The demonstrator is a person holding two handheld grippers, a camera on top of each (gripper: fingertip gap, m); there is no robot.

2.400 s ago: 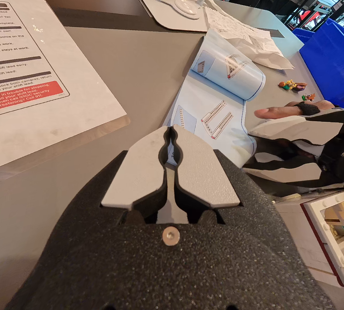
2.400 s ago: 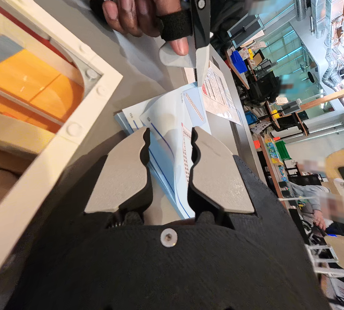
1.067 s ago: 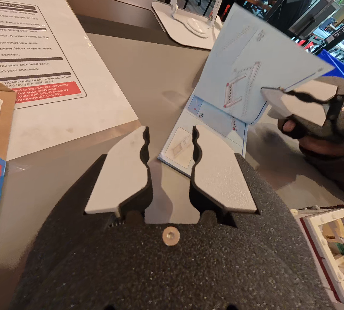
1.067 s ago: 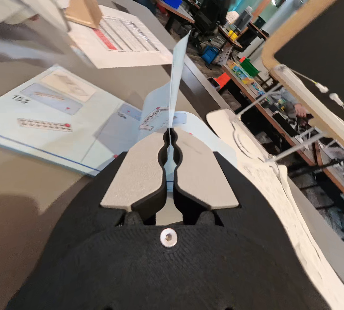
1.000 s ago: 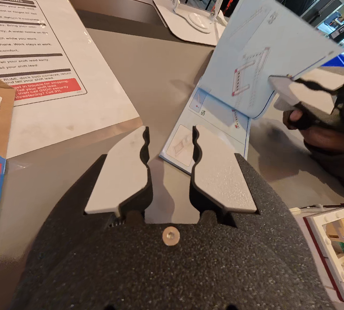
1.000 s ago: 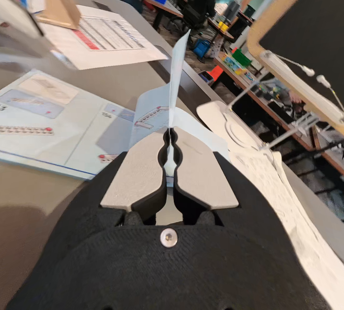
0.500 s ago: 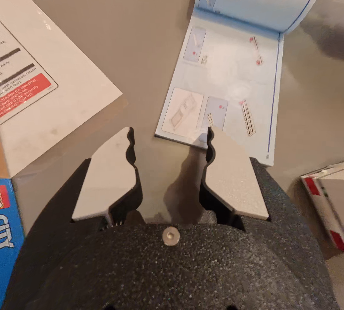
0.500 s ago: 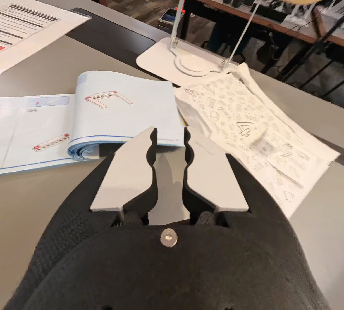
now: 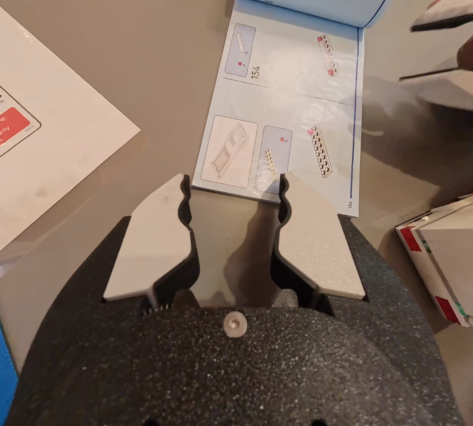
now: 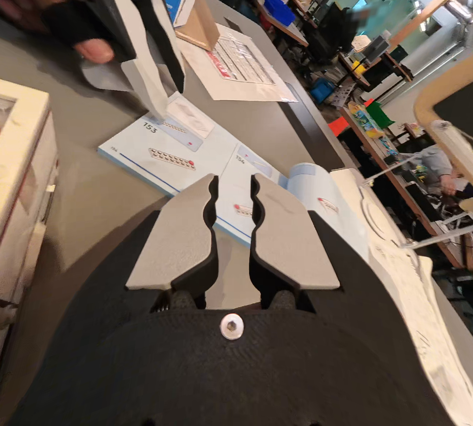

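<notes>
Left hand-held gripper (image 9: 234,178) spread wide, bare, at near edge of open instruction booklet (image 9: 281,96) lying flat on desk (image 9: 153,29). Right hand-held gripper (image 10: 234,178) parted, bare, over booklet's opposite edge.

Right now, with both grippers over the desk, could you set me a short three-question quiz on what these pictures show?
1. True or false: the left gripper is clamped on a page of the instruction booklet.
2. Which lies to the left of the booklet in the left wrist view? A) a laminated sheet B) a mug C) a keyboard
3. Fill in: the right gripper holds ____.

Key
1. False: its fingers stand apart, nothing between them; the booklet lies flat on the table.
2. A.
3. Nothing; its fingers are apart above the open booklet.
</notes>
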